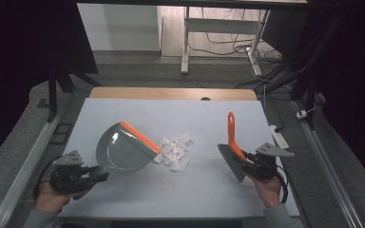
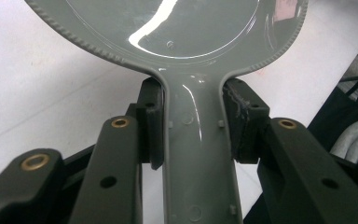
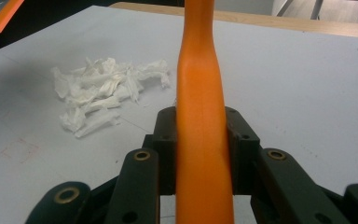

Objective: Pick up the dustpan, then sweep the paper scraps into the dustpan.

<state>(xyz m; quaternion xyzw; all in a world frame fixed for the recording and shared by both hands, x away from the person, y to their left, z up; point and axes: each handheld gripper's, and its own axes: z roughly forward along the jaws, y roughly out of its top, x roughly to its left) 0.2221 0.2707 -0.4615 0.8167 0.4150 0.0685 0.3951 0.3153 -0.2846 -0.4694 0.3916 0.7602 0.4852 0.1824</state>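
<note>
Nearest the person, the left claw pinches the grey handle of the dustpan, its pads pressed on either side of the handle in the left gripper view. The right claw is clamped on the orange handle of the hand brush, whose grey bristles angle down toward the counter. Between the two tools, just beside the dustpan's orange lip, lies a pile of torn white paper scraps. The brush is a little apart from the scraps, on their right.
</note>
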